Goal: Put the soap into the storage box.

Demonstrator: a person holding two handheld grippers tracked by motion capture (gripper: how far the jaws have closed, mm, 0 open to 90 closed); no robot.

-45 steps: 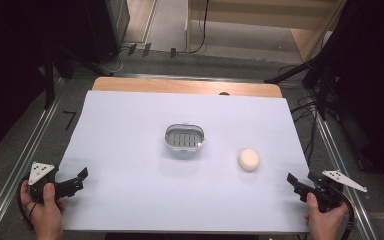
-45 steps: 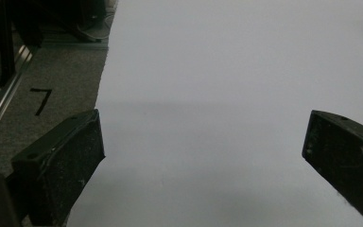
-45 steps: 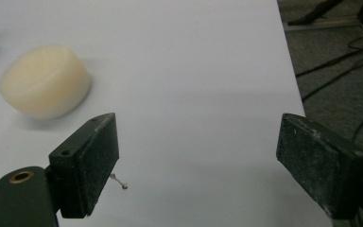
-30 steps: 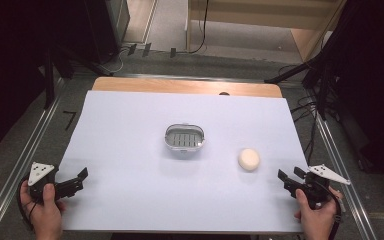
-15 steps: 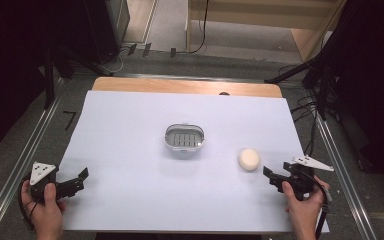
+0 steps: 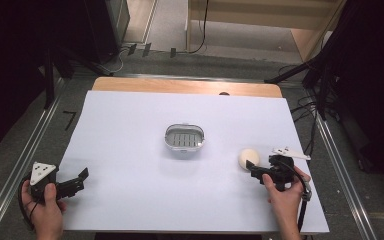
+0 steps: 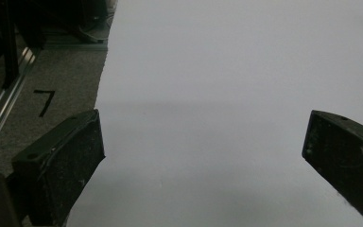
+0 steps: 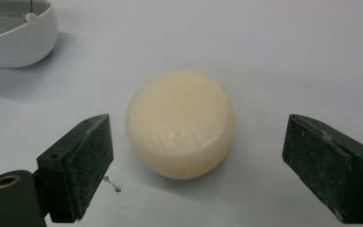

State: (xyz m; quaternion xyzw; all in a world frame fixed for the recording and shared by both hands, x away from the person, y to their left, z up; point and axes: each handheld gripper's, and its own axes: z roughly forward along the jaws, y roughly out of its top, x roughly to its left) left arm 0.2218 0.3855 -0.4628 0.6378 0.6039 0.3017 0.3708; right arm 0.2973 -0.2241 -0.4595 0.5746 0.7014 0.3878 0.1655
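Half the soap dish cropped.

High view: above the near edge, facing forward and down. Gripper views: low, close, looking along their jaws. Shared: white table, soap ahead of the right gripper.

White-topped table with wooden far edge, grey carpet floor, metal rails, black cables

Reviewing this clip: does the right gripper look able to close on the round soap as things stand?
Probably yes. The right gripper is open, its jaws standing wide apart on either side of the soap just ahead, with bare table around it. The soap dish sits well aside.
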